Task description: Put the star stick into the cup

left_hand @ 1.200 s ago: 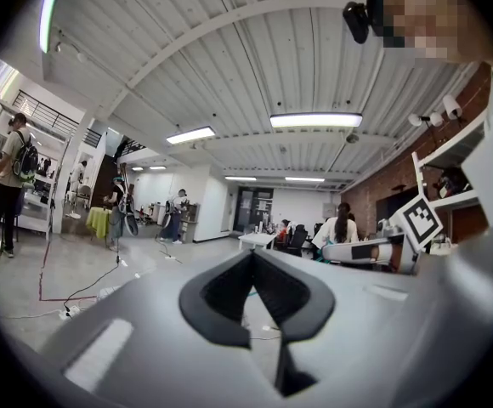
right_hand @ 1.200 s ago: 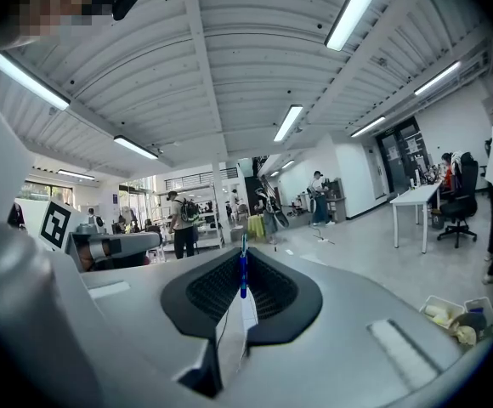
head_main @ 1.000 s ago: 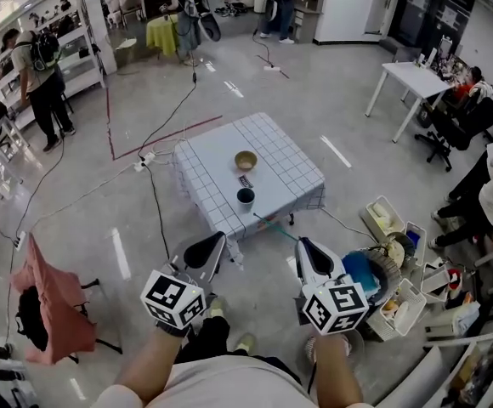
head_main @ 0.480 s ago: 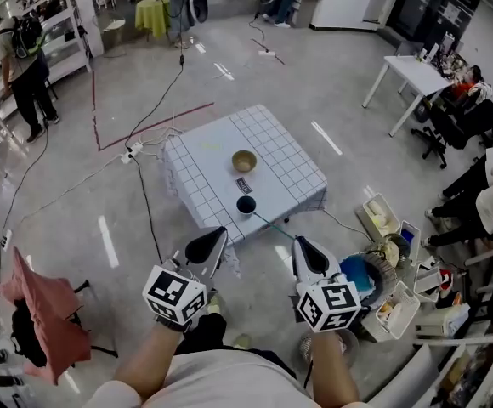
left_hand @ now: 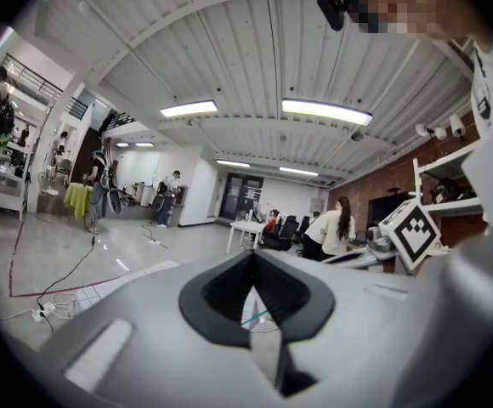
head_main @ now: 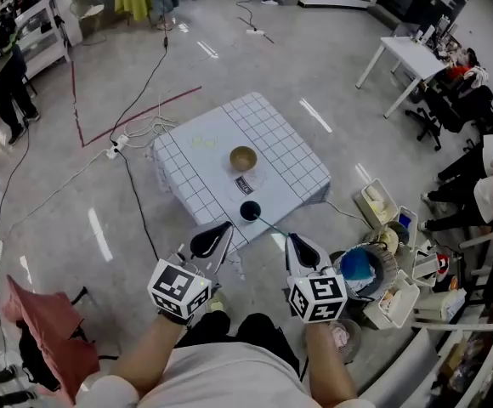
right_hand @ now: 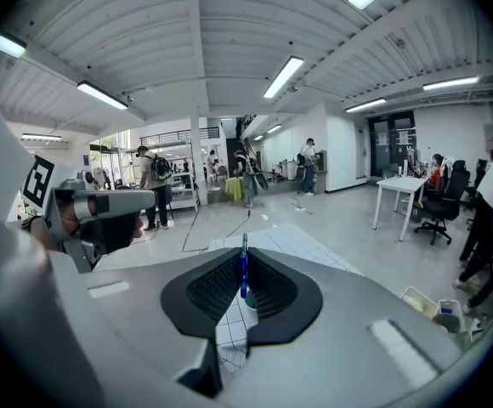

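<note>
Your R gripper (head_main: 296,242) has its jaws closed tight on the star stick (right_hand: 244,269), gripping the blue shaft. In head view the stick runs from the jaws toward 10 o'clock. Its far end is at the rim of the dark cup (head_main: 249,211); can't tell if it's inside. Cup sits at the near edge of the grid-cloth table (head_main: 191,155), w/ a small dark object (head_main: 245,184) and then a bowl (head_main: 244,157) at its 12. L gripper (head_main: 221,232), at cup's 7, has jaws together w/ nothing in them.

R gripper (right_hand: 244,263) jaws pinch blue star stick (right_hand: 244,283), upright; cup (right_hand: 251,301) behind its lower end. Cup sits on grid-cloth table (right_hand: 293,243).
</note>
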A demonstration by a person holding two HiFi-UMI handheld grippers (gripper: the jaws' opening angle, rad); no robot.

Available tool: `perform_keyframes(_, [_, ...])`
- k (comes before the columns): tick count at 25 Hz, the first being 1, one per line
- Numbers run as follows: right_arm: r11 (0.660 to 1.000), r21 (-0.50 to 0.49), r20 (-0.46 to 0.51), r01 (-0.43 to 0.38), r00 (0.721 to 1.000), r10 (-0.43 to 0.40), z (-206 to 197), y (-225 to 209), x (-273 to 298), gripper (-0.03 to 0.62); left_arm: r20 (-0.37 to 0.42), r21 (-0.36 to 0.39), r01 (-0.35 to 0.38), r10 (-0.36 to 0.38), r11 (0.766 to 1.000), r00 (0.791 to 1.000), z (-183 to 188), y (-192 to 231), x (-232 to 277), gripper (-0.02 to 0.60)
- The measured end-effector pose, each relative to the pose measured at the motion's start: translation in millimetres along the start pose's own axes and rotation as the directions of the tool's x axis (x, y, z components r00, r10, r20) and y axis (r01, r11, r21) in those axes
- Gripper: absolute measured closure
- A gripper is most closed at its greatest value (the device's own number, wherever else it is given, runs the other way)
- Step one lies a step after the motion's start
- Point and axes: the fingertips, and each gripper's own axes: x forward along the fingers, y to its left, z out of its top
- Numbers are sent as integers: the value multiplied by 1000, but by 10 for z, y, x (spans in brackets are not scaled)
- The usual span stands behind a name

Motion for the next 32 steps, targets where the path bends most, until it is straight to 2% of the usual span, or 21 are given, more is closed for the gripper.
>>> perform_keyframes(3, [1000, -6, -40, 13, 999, -13, 47, 98, 466, 563, -14, -17, 15, -15, 1000, 1000, 29, 428, 137, 575])
perform_keyframes(5, [1000, -11, -63, 16, 998, -17, 0, 93, 667, 563, -23, -22, 22, -23, 1000, 999, -3, 550, 223, 575])
perform_keyframes(12, [1000, -24, -151, -4, 989, 0, -366, 20, 1196, 563, -67, -33, 23, -25, 999, 997, -236, 747, 512, 575])
perform_keyframes(20, [998, -9, -215, -60, 975, 57, -644, -142, 1709, 563, -117, -64, -10, 2, 998, 993, -489, 962, 923, 575])
perform_keyframes(32, [994, -17, -310, -107, 946, 96, -1119, -245, 2167, 563, -181, -108, -61, 41, 992, 983, -860, 1191, 1193, 575])
